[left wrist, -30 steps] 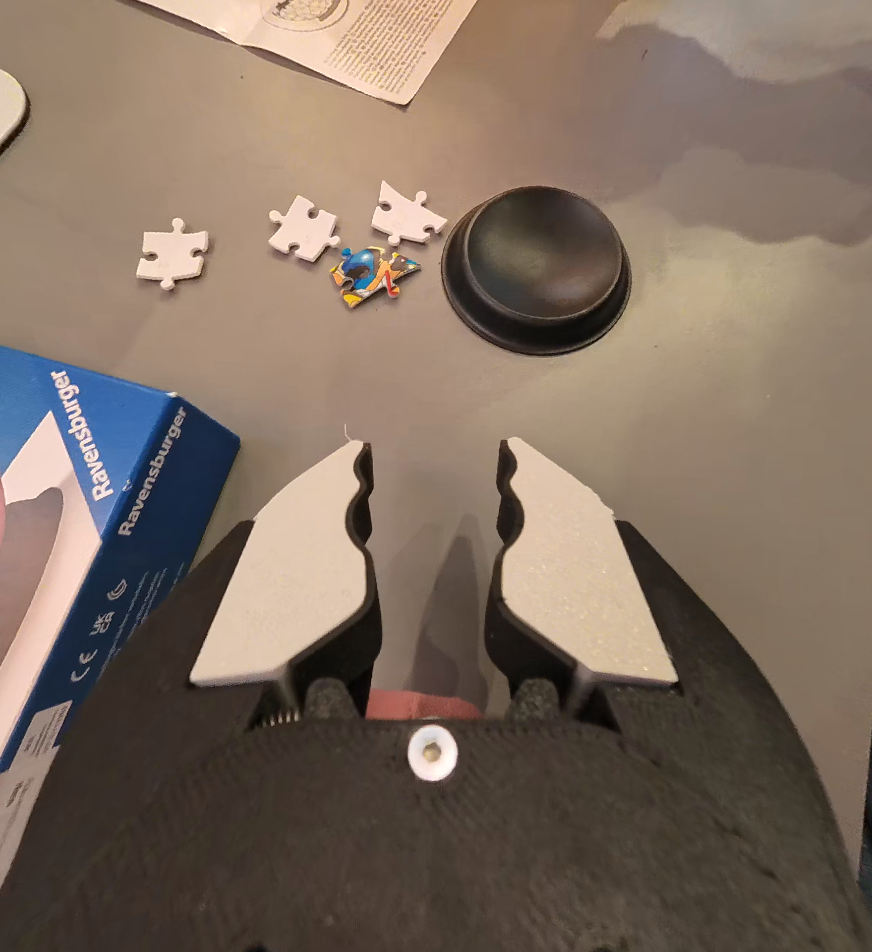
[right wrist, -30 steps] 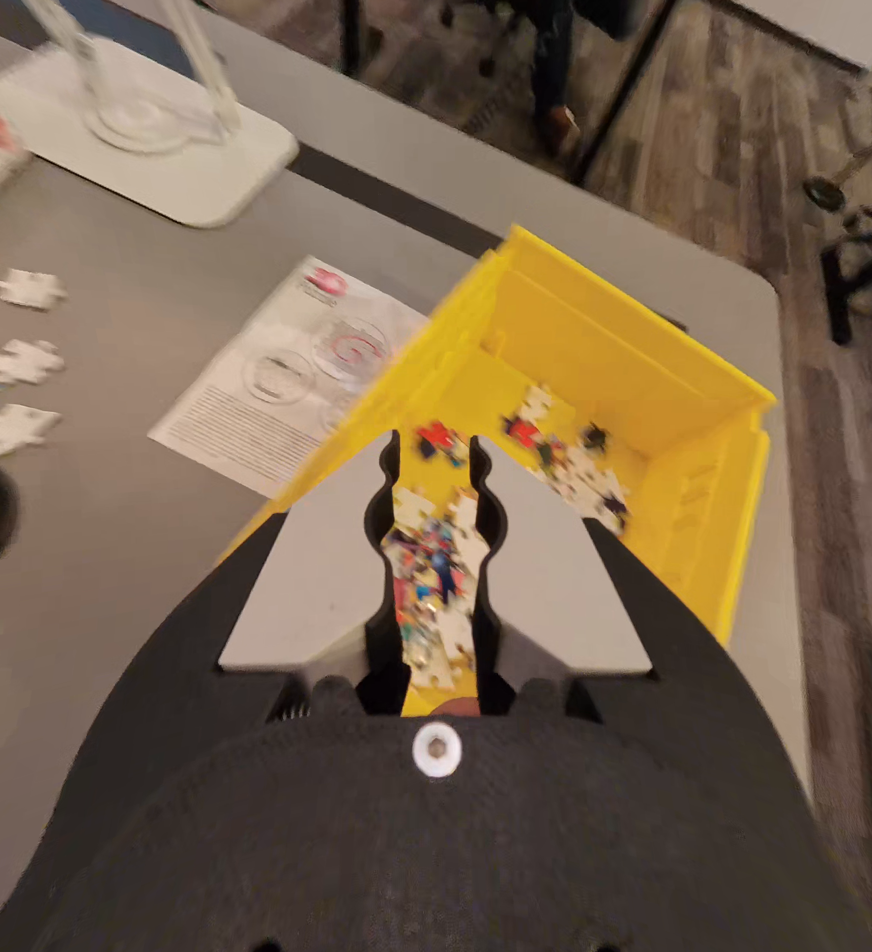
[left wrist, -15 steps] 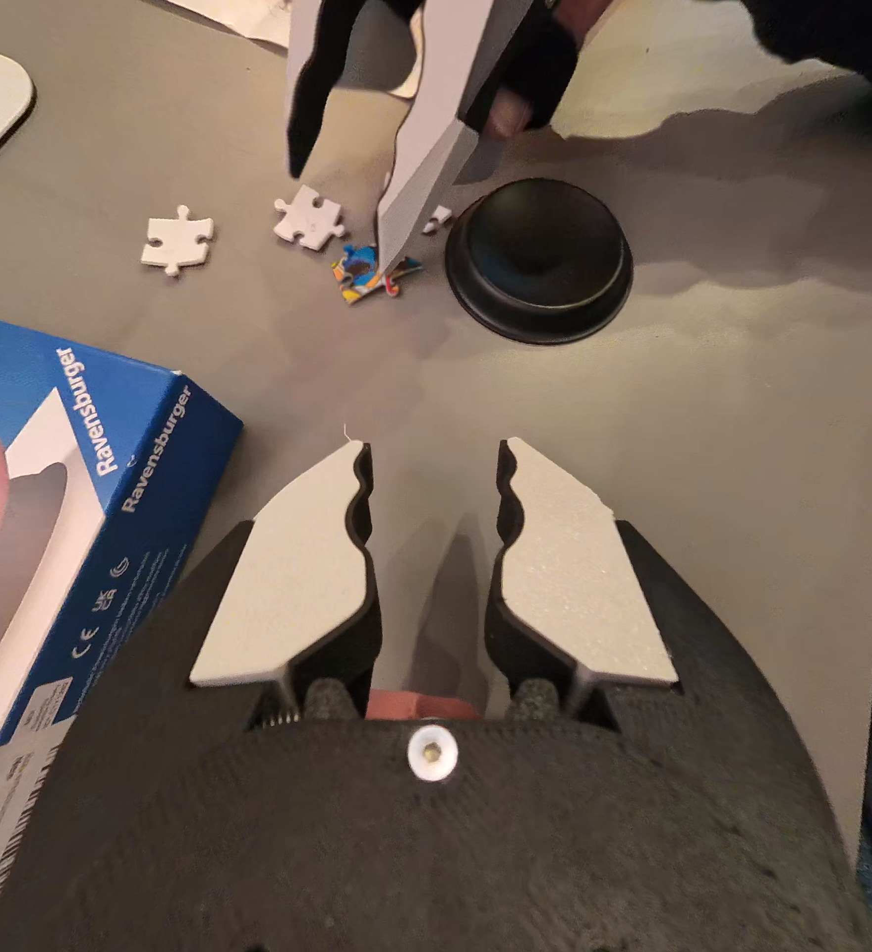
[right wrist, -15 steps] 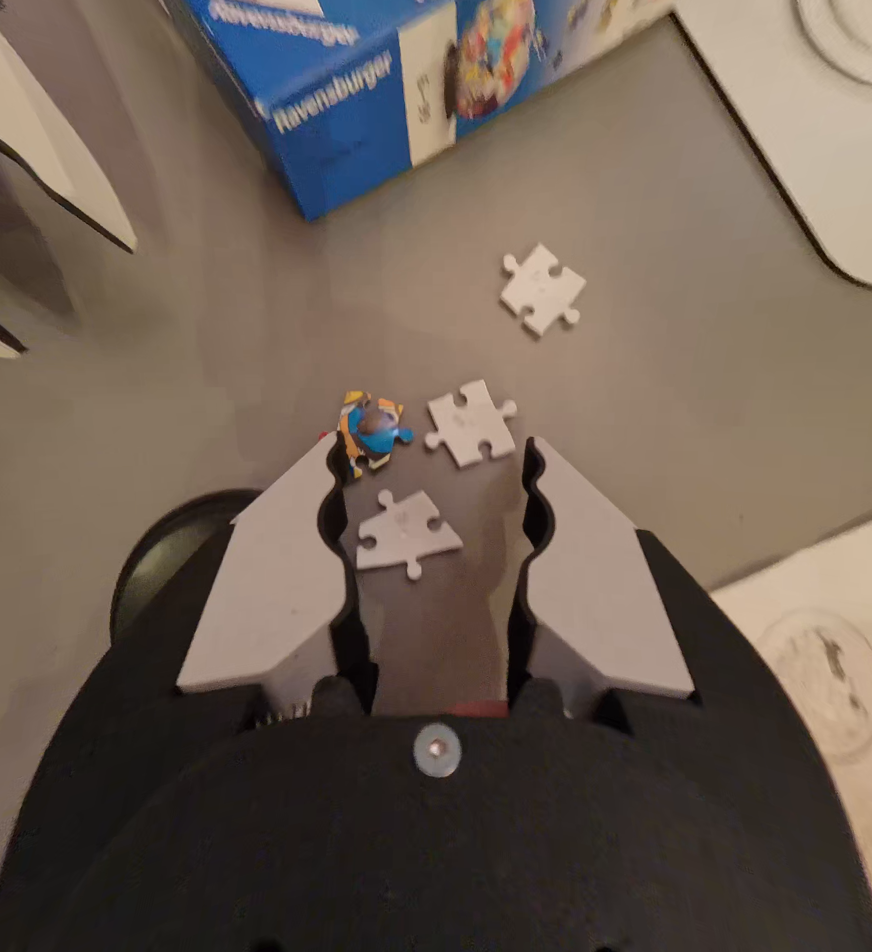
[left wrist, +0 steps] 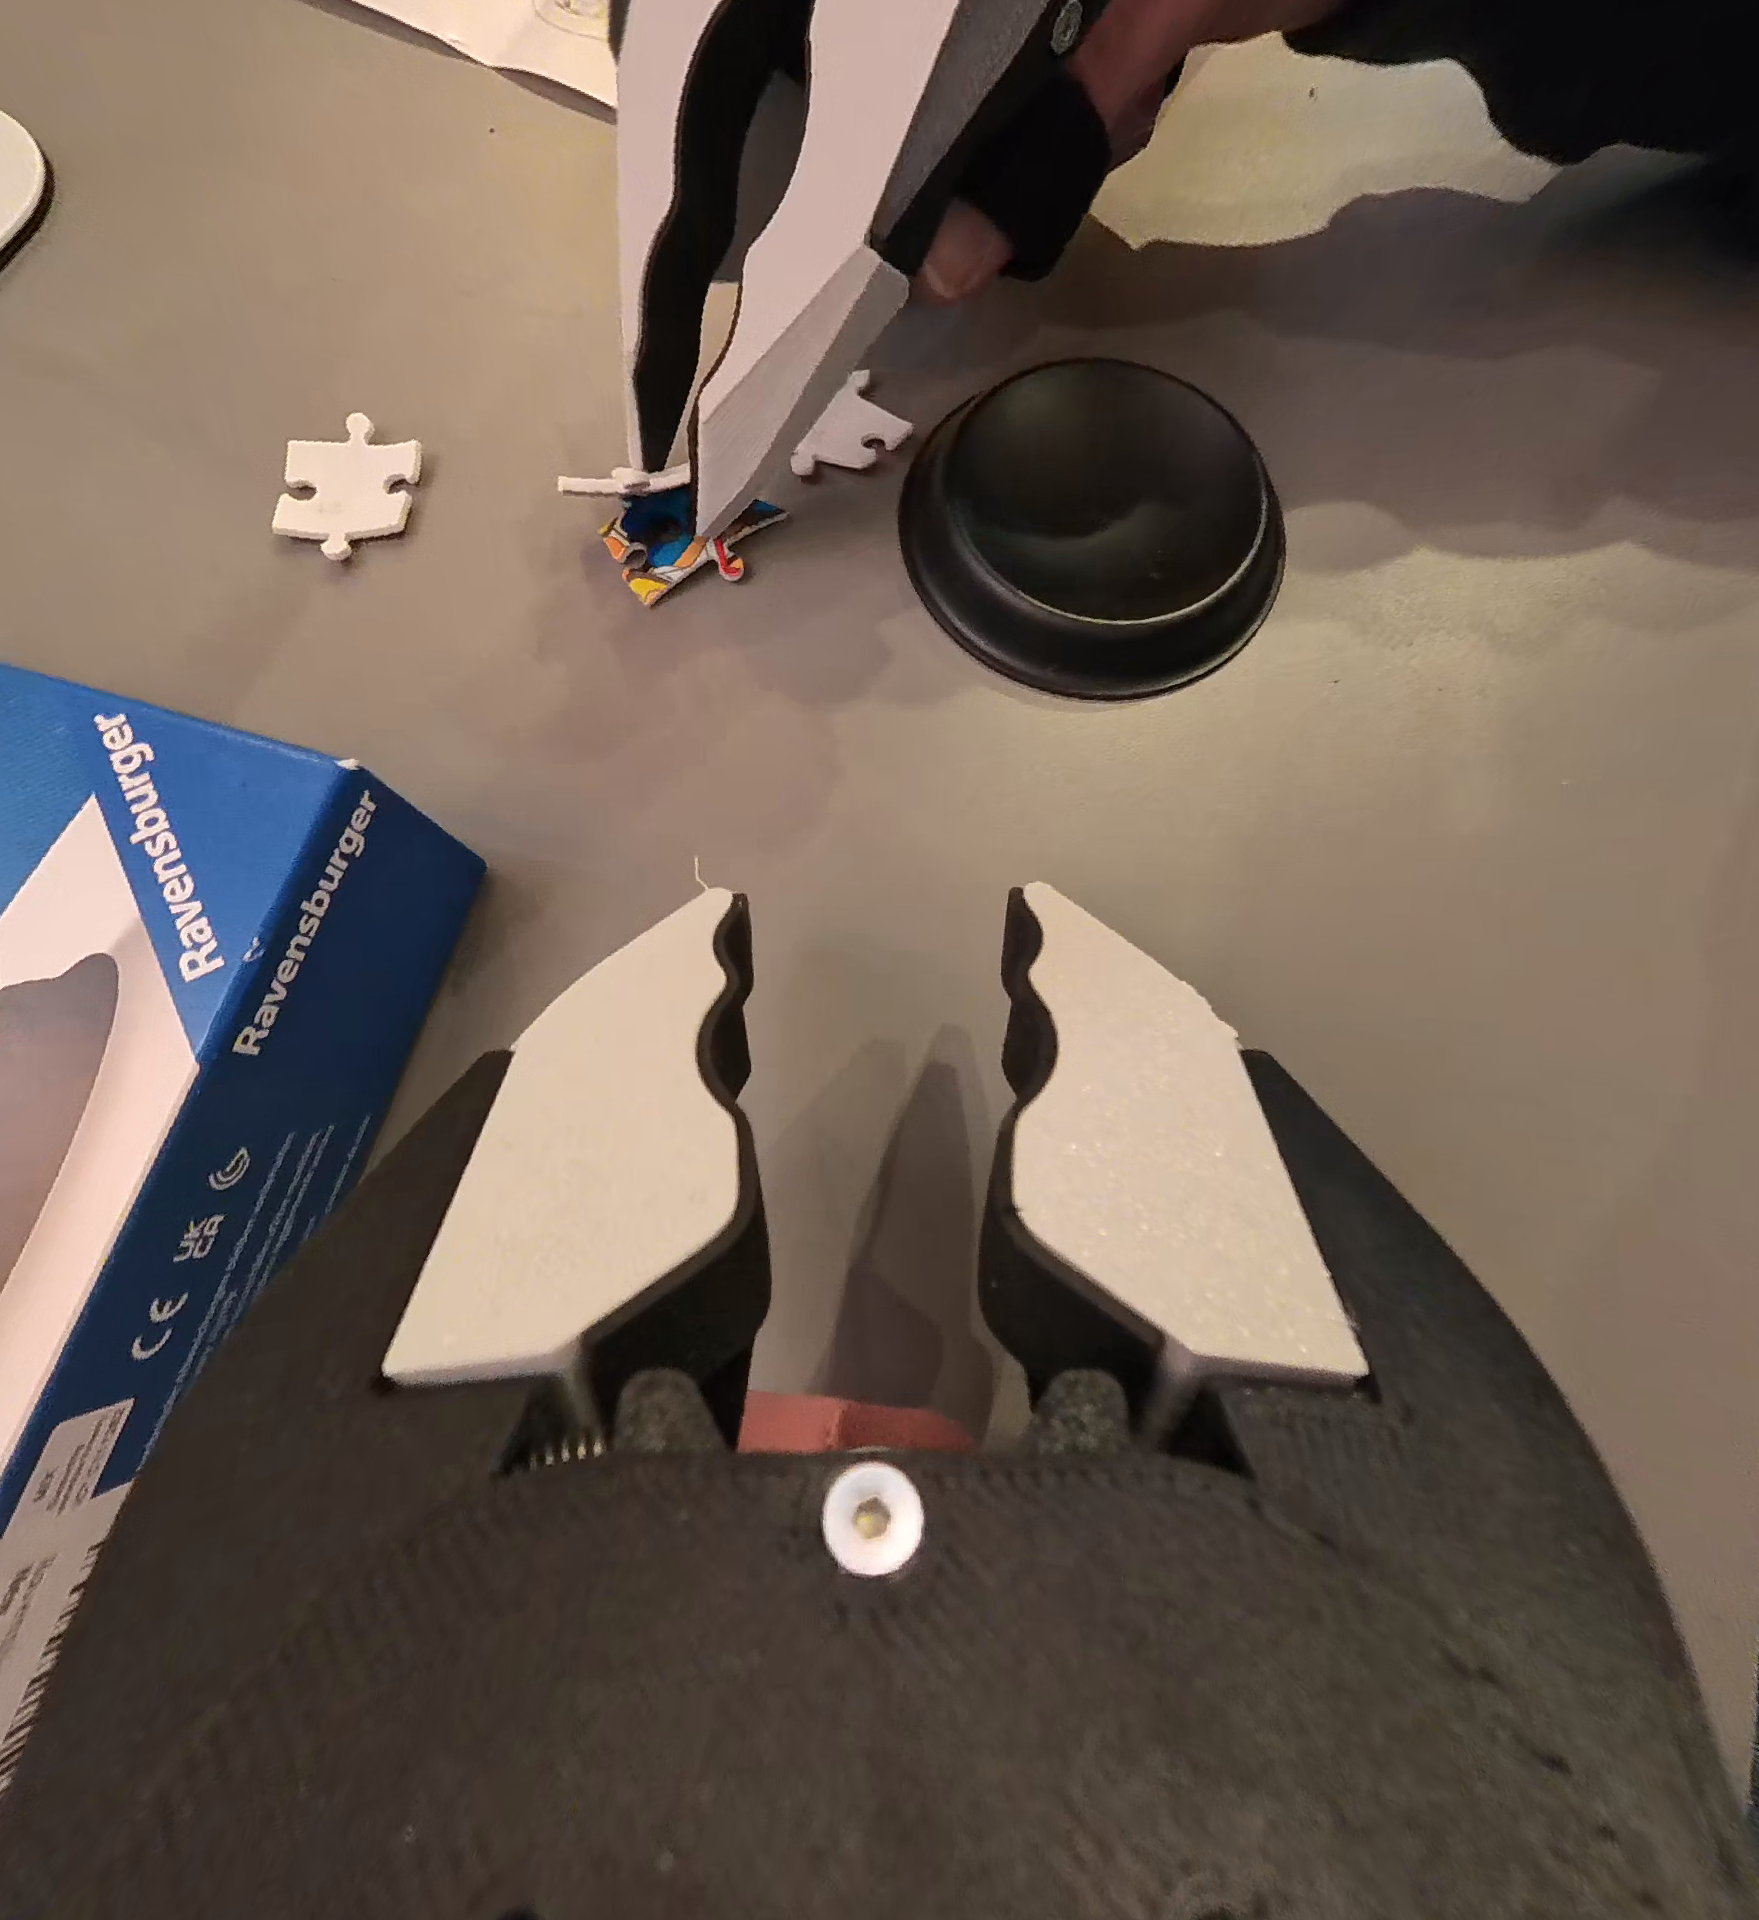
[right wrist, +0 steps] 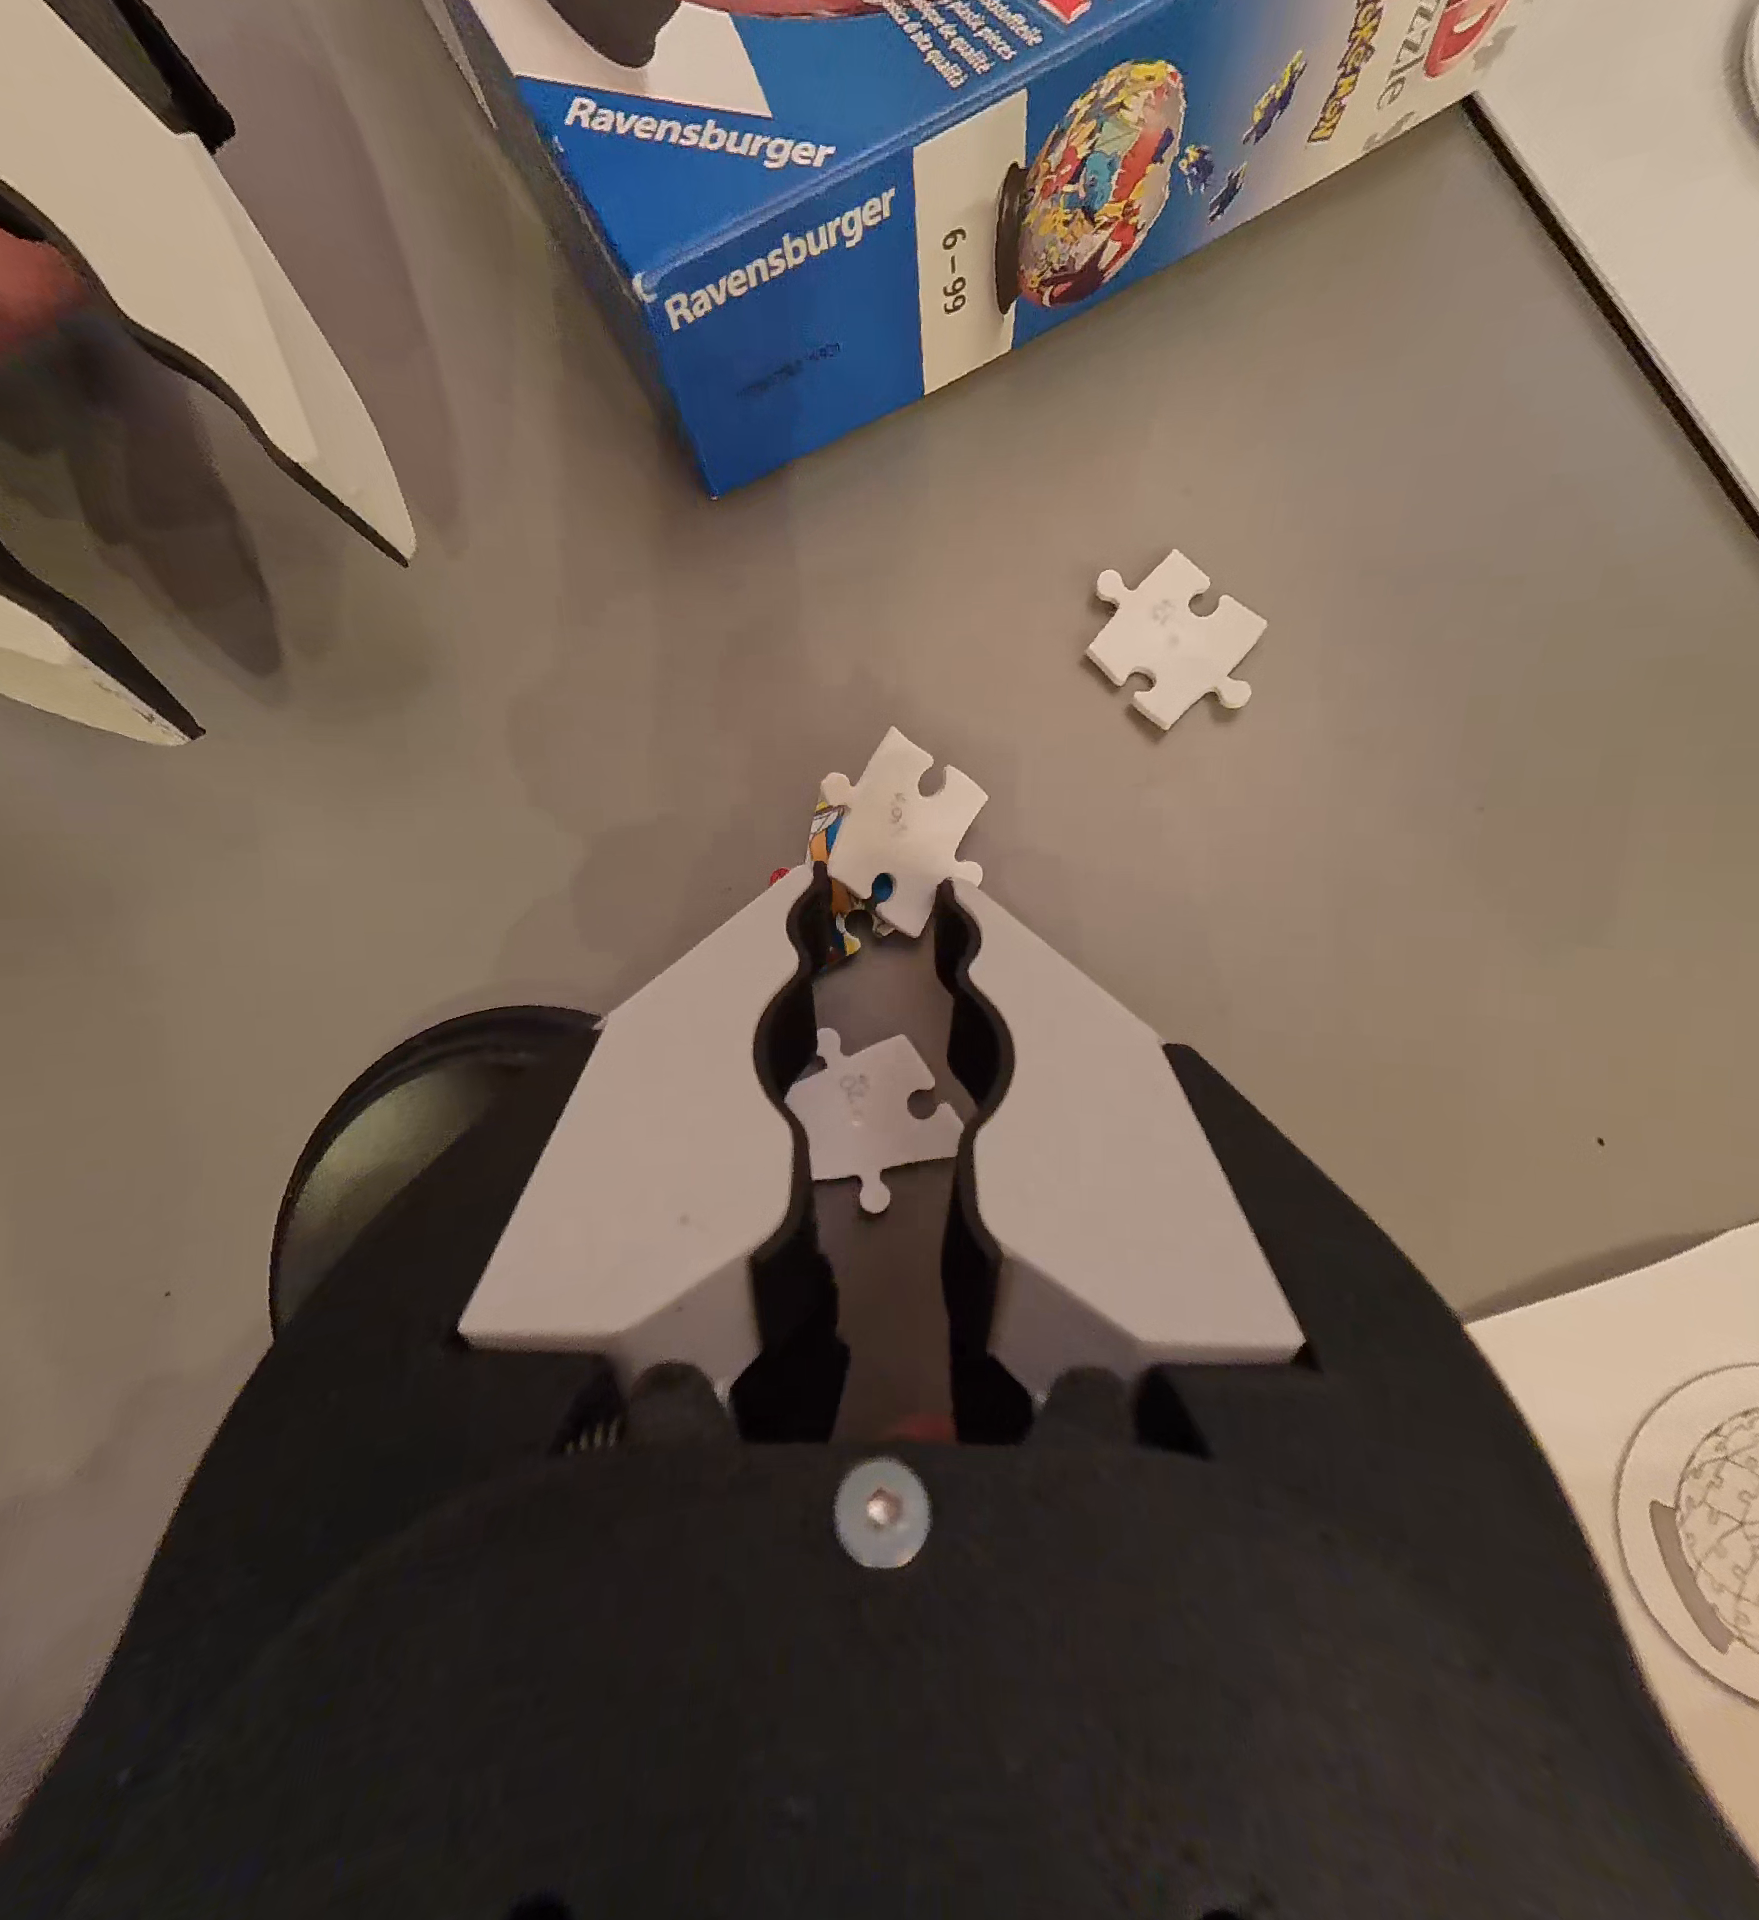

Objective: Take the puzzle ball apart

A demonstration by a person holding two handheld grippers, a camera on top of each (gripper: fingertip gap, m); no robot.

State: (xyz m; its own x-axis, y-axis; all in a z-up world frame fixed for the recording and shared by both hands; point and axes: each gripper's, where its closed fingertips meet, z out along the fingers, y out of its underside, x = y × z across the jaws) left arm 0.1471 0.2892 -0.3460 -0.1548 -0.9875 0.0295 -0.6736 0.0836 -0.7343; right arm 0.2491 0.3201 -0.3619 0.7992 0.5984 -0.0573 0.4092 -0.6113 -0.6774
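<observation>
- Right gripper (right wrist: 880,894) is down at the counter (right wrist: 1374,935), tips pinched narrow on a white puzzle piece (right wrist: 906,826), which sticks out tilted past the fingertips.
- In the left wrist view that same right gripper (left wrist: 683,468) points straight down, and the pinched piece (left wrist: 610,481) sits edge-on, lifted just clear of the surface.
- Directly under it lies a colourful piece (left wrist: 683,551), face up, partly covered by the tips.
- Another white piece (right wrist: 870,1117) lies flat on the counter between the right gripper's fingers, closer to its body; it is not gripped.
- A further white piece (right wrist: 1176,639) lies well apart to the side, alone.
- The black round stand (left wrist: 1093,520) sits just beside the cluster of pieces.
- Left gripper (left wrist: 875,904) hovers well back from the pieces, jaws wide apart and holding nothing.
- The blue puzzle box (left wrist: 179,987) lies next to the left gripper, and a printed leaflet (right wrist: 1685,1507) lies at the right gripper's side.
</observation>
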